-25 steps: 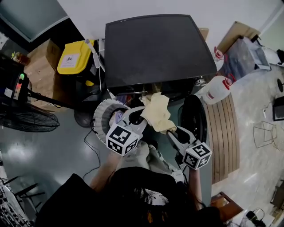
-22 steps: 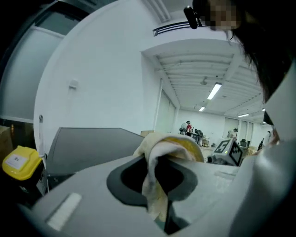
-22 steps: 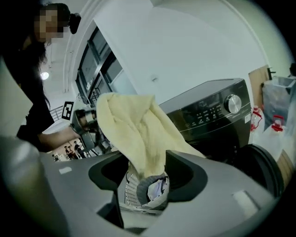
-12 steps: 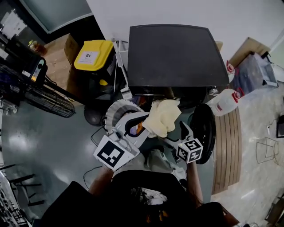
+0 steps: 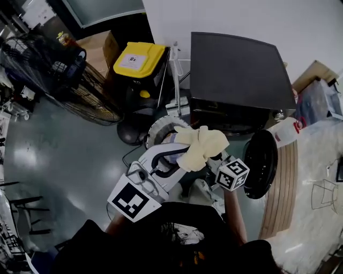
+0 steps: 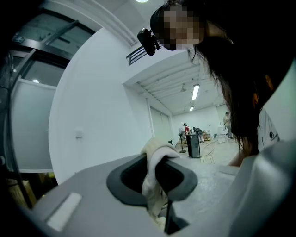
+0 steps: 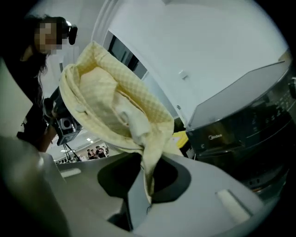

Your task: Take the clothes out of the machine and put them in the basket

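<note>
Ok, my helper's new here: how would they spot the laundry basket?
Find the big dark washing machine against the white wall. On the floor off its front corner, on the yellow-lidded bin's side, stands the basket: round, white and slatted, among dark neighbours.

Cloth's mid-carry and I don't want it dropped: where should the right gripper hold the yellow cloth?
Probably the thick bunched fold of the yellow cloth, reached from its right side, level. The right gripper has just been closing on only a thin hanging edge; the left gripper clamps the other side.
</note>
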`<state>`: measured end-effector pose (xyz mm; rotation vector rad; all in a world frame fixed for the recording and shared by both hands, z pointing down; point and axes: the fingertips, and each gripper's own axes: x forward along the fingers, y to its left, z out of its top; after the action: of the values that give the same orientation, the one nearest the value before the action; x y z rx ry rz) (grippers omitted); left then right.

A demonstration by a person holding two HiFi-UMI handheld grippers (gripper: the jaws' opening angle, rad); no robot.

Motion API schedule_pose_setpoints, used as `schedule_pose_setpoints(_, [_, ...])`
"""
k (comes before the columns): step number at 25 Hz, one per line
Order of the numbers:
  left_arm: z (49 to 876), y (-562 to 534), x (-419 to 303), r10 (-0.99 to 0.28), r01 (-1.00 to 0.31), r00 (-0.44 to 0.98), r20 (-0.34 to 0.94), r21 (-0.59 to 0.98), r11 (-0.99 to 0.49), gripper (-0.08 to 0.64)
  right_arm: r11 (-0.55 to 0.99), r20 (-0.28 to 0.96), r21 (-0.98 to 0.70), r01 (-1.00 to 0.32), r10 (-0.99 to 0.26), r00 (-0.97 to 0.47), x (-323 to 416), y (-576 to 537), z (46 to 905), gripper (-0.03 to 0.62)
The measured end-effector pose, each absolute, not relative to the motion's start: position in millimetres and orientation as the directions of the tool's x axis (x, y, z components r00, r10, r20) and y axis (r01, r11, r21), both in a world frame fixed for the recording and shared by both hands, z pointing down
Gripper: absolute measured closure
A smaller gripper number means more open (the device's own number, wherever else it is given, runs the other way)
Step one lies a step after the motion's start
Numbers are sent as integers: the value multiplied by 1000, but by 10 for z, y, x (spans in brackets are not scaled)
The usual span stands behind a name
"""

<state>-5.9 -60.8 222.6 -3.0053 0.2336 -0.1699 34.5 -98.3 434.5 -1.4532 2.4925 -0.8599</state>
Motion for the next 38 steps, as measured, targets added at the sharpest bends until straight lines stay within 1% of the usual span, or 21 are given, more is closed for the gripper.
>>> schedule_pose_setpoints(1, [2194, -633, -179, -176, -165, 980, 89, -122, -979, 509, 381, 155, -530, -757, -835, -528, 230, -1011, 4255, 554])
schedule_pose_setpoints(2, [2153, -669, -307, -196, -188, 978, 68, -104, -977, 509, 388, 151, -524, -758, -834, -531, 117, -1037, 4171, 560])
schedule_pose_setpoints(4, [2068, -769, -578, -244, -242, 970, 18, -65, -968, 509, 410, 148, -505, -760, -826, -544, -97, -1079, 4015, 561])
schedule_pose_setpoints(6, [2039, -883, -840, -296, -296, 955, -8, -64, -953, 509, 430, 140, -487, -760, -820, -554, -265, -1107, 3880, 563])
schedule_pose_setpoints(9, [2141, -1042, -1195, -390, -384, 920, 33, -115, -916, 509, 450, 104, -473, -758, -825, -555, -434, -1153, 3663, 563])
schedule_pose_setpoints(11, [2223, -1108, -1405, -442, -429, 894, 74, -146, -892, 509, 466, 51, -478, -745, -832, -553, -525, -1201, 3467, 563])
schedule_pose_setpoints(19, [2280, -1263, -1960, -516, -504, 853, 75, -140, -853, 509, 565, -161, -495, -661, -807, -569, -874, -1465, 2690, 565])
schedule_pose_setpoints(22, [2236, -1358, -2053, -529, -518, 847, 50, -144, -843, 509, 590, -200, -472, -655, -795, -572, -938, -1591, 2499, 565])
schedule_pose_setpoints(25, [2215, -1440, -2103, -526, -513, 849, 38, -175, -840, 509, 591, -183, -430, -683, -797, -575, -1000, -1685, 2457, 565])
schedule_pose_setpoints(29, [2438, -1563, -2116, -510, -489, 856, 85, -186, -852, 509, 550, -117, -433, -714, -820, -561, -1025, -1759, 2683, 565])
schedule_pose_setpoints(34, [2978, -1651, -2100, -494, -477, 851, 180, -132, -869, 509, 480, 36, -433, -763, -836, -547, -1023, -1778, 3239, 565])
schedule_pose_setpoints(38, [3464, -1672, -2054, -474, -468, 834, 283, -94, -879, 509, 436, 172, -444, -783, -816, -552, -996, -1794, 3760, 565])
